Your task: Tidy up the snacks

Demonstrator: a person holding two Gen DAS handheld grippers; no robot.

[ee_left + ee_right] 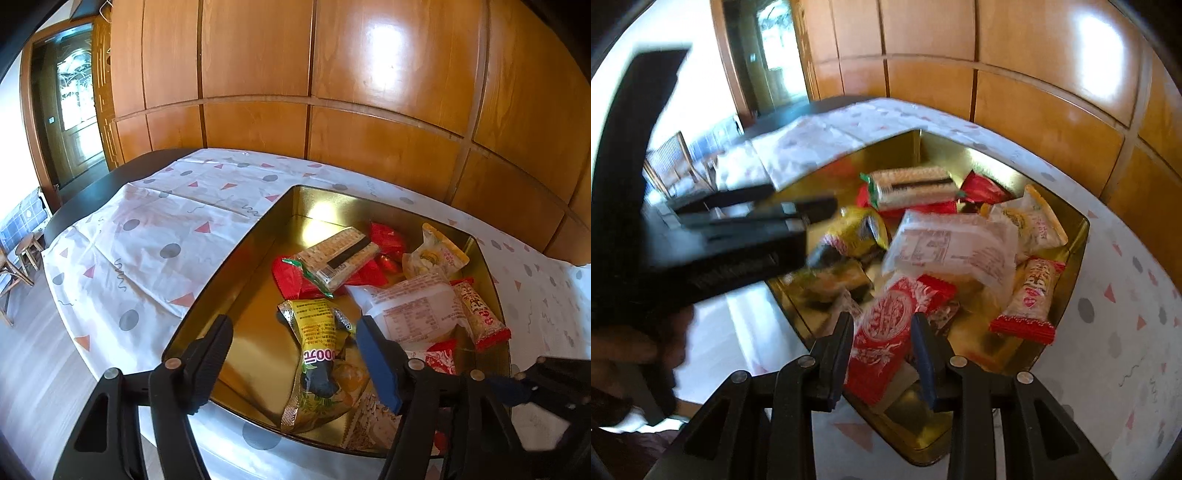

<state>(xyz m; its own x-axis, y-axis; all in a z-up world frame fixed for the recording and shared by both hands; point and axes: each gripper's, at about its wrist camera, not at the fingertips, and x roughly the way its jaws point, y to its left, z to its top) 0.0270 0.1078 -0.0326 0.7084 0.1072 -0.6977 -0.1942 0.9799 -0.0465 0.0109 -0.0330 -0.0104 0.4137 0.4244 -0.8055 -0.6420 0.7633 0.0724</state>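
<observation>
Your left claw (pixel 295 343) hangs open over the gold rectangular metal tin (pixel 236 258), its fingers either side of a yellow-and-black foil snack packet (pixel 317 332). Your right claw (pixel 882 354) is also open, straddling a red-and-white patterned snack wrapper (pixel 882 332) in the same tin, which sits on the surface's white spotted cloth (pixel 147 243).

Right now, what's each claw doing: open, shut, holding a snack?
Left gripper: open, holding nothing, above the yellow packet.
Right gripper: open around the red packet, not clamped.

Left gripper (pixel 812 210) motion-blurred, hiding gold tin's (pixel 1078 236) left side.
</observation>
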